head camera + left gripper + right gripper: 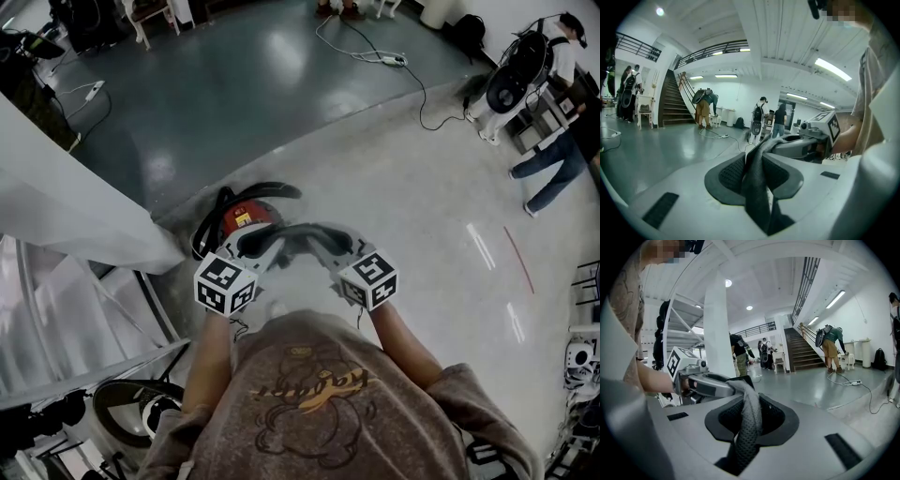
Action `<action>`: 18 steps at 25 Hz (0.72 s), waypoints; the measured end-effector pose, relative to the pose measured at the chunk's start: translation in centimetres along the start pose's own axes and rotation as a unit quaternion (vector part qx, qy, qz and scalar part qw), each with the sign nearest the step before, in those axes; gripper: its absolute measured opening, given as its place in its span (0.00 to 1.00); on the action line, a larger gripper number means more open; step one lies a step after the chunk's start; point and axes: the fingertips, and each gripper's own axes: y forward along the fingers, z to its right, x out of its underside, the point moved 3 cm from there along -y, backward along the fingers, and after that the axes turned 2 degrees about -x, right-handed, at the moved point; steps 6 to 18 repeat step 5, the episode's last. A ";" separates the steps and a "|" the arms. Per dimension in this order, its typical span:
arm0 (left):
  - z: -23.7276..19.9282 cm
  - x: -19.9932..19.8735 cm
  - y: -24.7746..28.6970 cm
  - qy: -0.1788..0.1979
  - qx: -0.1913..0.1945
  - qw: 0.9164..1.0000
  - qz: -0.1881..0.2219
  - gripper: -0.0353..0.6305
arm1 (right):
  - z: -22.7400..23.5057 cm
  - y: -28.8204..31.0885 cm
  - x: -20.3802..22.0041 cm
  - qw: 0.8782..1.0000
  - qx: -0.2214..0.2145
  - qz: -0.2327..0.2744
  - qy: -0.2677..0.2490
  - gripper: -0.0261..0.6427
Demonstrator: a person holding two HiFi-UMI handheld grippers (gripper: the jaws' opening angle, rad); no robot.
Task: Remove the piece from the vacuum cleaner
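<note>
My left gripper (757, 174) and right gripper (749, 420) pinch the dark grey mesh strip (759, 204) in nearly closed fingers, apparently already free above the red vacuum cleaner (242, 217).

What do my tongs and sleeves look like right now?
The left tongs and right tongs are pale grey shells with dark, dimpled pads. Each carries a white cube printed with black square markers. The person wears a brown short-sleeved T-shirt with a cartoon print.
</note>
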 end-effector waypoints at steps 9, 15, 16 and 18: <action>0.4 0.0 0.2 -0.002 0.000 1.000 0.000 0.18 | 0.2 -0.4 -0.2 1.000 0.005 0.004 -0.001 0.12; 0.4 0.0 0.2 -0.002 0.000 1.000 0.000 0.18 | 0.2 -0.4 -0.2 1.000 0.005 0.004 -0.001 0.12; 0.4 0.0 0.2 -0.002 0.000 1.000 0.000 0.18 | 0.2 -0.4 -0.2 1.000 0.005 0.004 -0.001 0.12; 0.4 0.0 0.2 -0.002 0.000 1.000 0.000 0.18 | 0.2 -0.4 -0.2 1.000 0.005 0.004 -0.001 0.12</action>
